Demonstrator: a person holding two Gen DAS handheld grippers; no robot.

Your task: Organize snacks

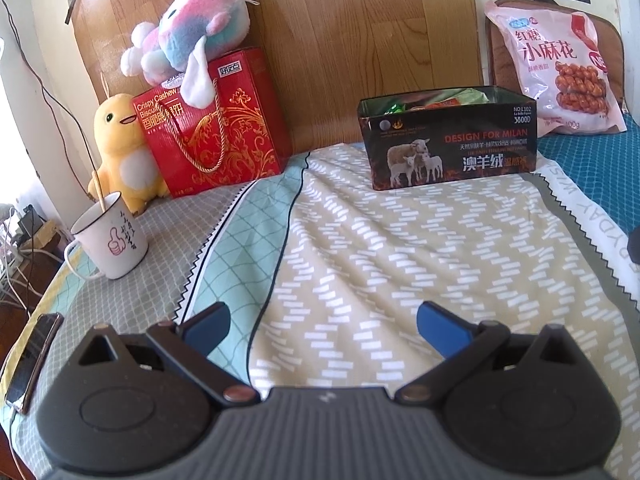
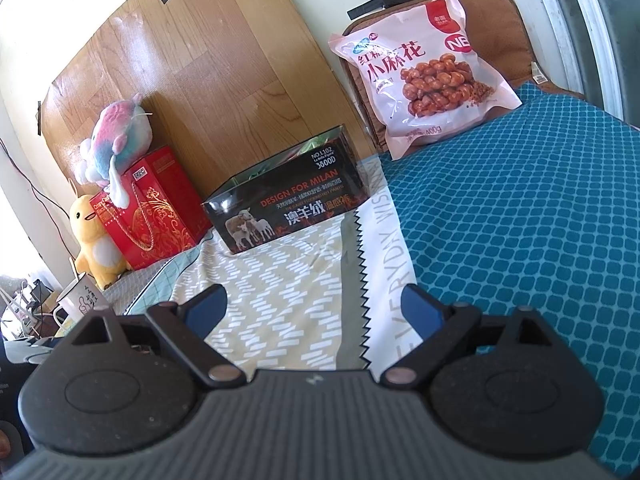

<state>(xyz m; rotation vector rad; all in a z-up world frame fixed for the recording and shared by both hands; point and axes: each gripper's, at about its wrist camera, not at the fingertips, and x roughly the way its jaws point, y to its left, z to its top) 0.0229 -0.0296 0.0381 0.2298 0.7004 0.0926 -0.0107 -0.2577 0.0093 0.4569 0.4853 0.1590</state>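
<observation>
1. The left tool (image 1: pixel 322 320) hovers low over the bed (image 1: pixel 360 240), its two blue fingers spread wide with nothing between them.
2. The right tool (image 2: pixel 314 306) is likewise released, its fingers apart and empty above the patterned bedcover (image 2: pixel 280 280), beside the teal blanket (image 2: pixel 520 220).
3. A black tin box (image 1: pixel 452 148), printed with sheep and "DESIGN FOR MILAN", stands lidless on the bedcover near the wooden headboard (image 1: pixel 340 40). Colourful wrappers show just over its rim; what they are cannot be told.
4. A pink snack bag (image 1: pixel 560 68), showing fried dough twists, leans upright against a brown cushion (image 1: pixel 504 60) to the right of the tin, apart from it, its base on the teal blanket.
5. A red gift box (image 1: pixel 216 136) labelled "Crispy Cashew Biscuits" stands at the left, against the headboard.
6. A pastel plush toy (image 1: pixel 192 40) lies on top of the red box; a yellow plush duck (image 1: pixel 120 148) stands just beside it.
7. A white mug (image 1: pixel 112 240) with a stick in it sits near the bed's left edge, and a phone (image 1: pixel 32 364) lies closer to the camera.
</observation>
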